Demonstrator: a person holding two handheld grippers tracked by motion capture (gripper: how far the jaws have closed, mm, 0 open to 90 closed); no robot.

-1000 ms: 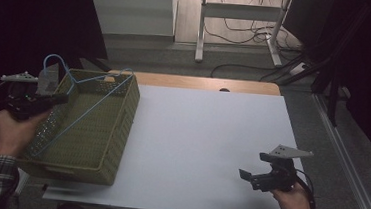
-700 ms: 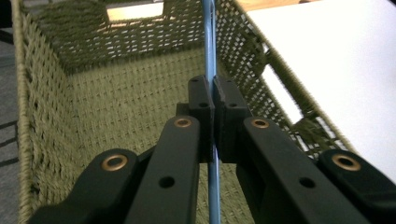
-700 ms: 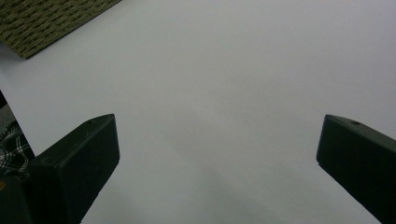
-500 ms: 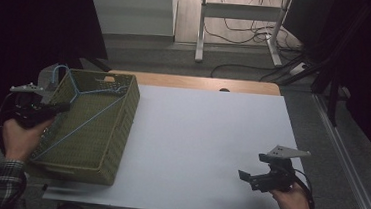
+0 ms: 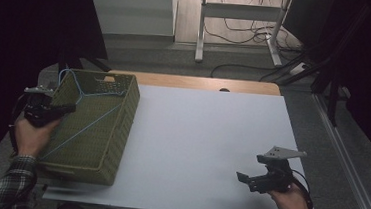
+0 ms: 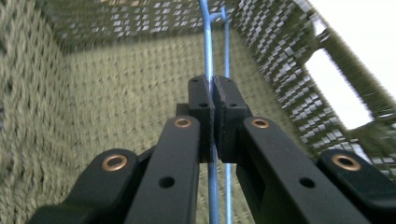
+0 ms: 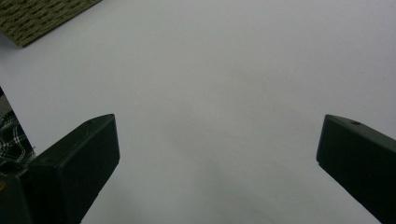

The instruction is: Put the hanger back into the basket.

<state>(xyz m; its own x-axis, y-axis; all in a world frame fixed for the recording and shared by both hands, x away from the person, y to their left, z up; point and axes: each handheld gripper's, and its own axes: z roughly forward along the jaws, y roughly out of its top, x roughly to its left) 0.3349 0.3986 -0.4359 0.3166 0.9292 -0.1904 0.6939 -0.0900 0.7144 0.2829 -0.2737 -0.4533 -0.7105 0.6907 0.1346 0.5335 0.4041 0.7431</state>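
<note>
White table point(image 5: 205, 141) front and centre, its top bare and pale, and a wooden strip point(image 5: 200, 83) runs along the far edge with a small dark spot point(image 5: 224, 90) sitting right on it. Beyond that lies grey floor point(image 5: 177, 61), where a white metal stand point(image 5: 200, 30) rises upright. Cables point(image 5: 245, 26) tangle behind its legs, and one black cable point(image 5: 236, 68) snakes off to the right. A dark curtain point(image 5: 29, 22) hangs at the left, and a metal rail point(image 5: 345, 152) runs down the floor on the right.

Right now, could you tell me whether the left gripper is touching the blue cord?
Touching. The left gripper view shows the left gripper with its jaws shut on the blue cord, which runs between them.
</note>
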